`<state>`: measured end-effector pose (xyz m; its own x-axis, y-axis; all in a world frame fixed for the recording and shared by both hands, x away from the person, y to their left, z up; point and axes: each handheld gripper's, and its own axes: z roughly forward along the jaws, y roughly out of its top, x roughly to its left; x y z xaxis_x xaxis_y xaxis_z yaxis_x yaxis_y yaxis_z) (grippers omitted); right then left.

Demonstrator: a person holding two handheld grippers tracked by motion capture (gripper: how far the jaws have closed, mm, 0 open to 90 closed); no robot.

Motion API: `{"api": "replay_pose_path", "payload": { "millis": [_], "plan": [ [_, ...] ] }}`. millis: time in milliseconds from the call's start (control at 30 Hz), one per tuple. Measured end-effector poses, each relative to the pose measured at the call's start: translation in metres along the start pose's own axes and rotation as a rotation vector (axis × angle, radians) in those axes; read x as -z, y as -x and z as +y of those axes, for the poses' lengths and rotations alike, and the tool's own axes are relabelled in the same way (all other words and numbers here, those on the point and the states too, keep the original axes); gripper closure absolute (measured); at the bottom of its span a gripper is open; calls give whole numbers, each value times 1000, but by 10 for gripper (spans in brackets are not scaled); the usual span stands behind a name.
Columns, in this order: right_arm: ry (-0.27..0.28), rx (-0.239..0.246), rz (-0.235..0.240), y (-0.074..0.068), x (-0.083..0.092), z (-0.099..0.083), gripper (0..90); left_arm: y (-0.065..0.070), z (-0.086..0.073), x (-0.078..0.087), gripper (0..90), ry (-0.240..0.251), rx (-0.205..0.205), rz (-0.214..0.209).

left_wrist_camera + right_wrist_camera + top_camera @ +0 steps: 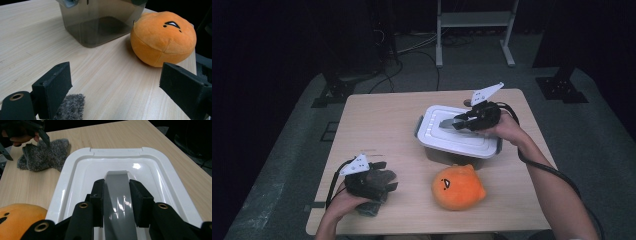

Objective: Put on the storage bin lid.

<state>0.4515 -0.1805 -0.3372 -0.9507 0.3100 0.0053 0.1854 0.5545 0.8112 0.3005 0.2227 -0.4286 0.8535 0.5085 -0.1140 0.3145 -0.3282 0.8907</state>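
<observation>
Jaws of the right gripper [117, 202] pinch the grey handle [117, 195] at frame centre; the stiff, glossy lid [75, 167] may slip. Left gripper [117, 85] jaws gape.

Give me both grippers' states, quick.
Left gripper: open, jaws wide apart, over the grey sock.
Right gripper: shut on the grey handle of the white lid.

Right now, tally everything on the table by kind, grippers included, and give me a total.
Storage boxes with lid: 1, the lidded box, grey handle between the right gripper's jaws
Plush toys: 1, the orange plush
Knitted items: 1, the grey knit piece
Handheld grippers: 2, left gripper and right gripper
Total: 5
</observation>
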Motion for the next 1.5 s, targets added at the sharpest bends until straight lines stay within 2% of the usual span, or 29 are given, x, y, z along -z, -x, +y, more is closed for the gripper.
{"api": "replay_pose_path", "payload": {
  "millis": [433, 667, 1133, 1500],
  "plan": [
    [16, 7, 11, -1, 8, 6, 654, 0, 1, 1, 97, 5, -3, 3],
    [34, 5, 0, -2, 18, 10, 654, 0, 1, 0, 96, 6, -2, 0],
    [54, -4, -40, -7, 48, 10, 654, -1, 0, 1, 95, 4, -7, 4],
    [59, -31, -87, -13, 79, -2, 654, 0, 0, 0, 93, 3, -1, 6]
  ]
}}
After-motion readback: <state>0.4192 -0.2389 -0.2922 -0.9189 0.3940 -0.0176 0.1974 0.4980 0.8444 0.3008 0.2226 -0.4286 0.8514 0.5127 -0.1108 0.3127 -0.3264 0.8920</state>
